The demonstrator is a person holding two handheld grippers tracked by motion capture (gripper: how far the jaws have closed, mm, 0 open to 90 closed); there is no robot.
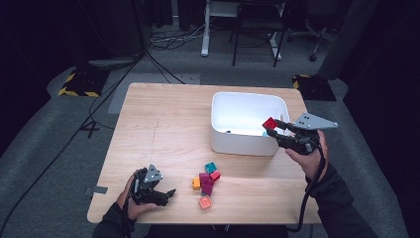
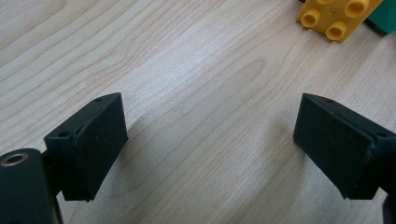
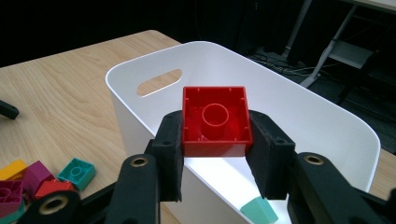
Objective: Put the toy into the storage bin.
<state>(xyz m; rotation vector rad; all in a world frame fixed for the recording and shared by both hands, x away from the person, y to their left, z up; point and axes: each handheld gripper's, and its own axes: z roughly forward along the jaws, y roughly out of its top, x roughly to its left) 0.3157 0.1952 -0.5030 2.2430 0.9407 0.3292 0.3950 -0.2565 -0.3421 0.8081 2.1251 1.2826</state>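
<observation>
Two grippers work over a wooden table in the high view. The right gripper grasps a red block above the near right rim of a white bin, while the left gripper rests near the table's front edge, with bare wood all round it. A cluster of blocks lies between the hands.

From the left gripper view, the jaws stand wide apart over bare wood with nothing between them; a yellow block lies well ahead.

From the right gripper view, the pads clamp the red block's sides, its hollow underside towards the camera, poised over the bin's rim. What looks like a teal block lies inside.
</observation>
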